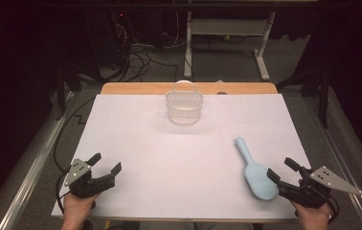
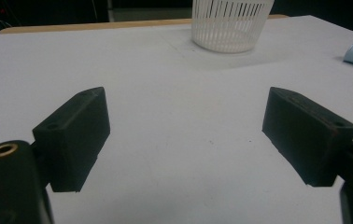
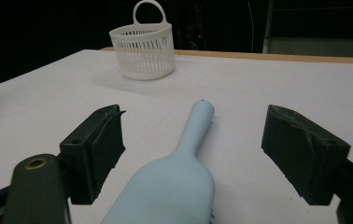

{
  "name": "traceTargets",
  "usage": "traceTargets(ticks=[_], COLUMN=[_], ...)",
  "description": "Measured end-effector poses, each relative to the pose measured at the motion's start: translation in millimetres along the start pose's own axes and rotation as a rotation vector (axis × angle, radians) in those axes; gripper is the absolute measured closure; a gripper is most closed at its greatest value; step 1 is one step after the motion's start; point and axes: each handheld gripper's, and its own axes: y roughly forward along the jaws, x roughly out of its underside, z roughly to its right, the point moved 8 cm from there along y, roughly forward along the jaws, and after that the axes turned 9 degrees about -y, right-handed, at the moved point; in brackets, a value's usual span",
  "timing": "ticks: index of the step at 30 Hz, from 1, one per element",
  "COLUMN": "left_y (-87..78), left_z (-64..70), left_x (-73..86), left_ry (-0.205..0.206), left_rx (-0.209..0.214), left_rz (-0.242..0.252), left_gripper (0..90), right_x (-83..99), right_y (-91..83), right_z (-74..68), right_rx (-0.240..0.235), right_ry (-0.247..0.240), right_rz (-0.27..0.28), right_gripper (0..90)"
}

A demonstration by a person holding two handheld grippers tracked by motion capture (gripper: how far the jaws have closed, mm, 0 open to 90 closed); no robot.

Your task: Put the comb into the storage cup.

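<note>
On the near right of the white surface (image 1: pixel 169 158) lies a pale blue brush (image 1: pixel 255 172), bristles down, between the spread jaws of the right hand-held gripper (image 1: pixel 279 170) (neither jaw touches it). The left hand-held gripper (image 1: pixel 106 164) is spread too, holding nothing. A white basket (image 1: pixel 184 106) stands at the far edge.

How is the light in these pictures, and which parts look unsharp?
High view: the white table sheet is bright, the room behind dark. Right gripper view: the near end of the light blue plastic brush looks soft. Left gripper view: the white slotted plastic basket casts a faint shadow.
</note>
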Motion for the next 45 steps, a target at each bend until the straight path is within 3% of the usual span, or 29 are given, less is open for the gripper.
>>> traceTargets(ticks=[26, 45], left_y=[0.6, 0.6], left_z=[0.5, 0.1], left_x=[0.5, 0.5], left_ry=[0.0, -0.001], left_rx=[0.006, 0.005], left_rz=[-0.003, -0.003], left_gripper=[14.3, 14.4], right_x=[-12.1, -29.7], right_y=[26.5, 56.3], right_z=[-12.8, -23.6], right_rx=[-0.055, -0.104], right_ry=[-0.029, -0.063], right_rz=[-0.026, -0.048], right_gripper=[22.6, 24.1])
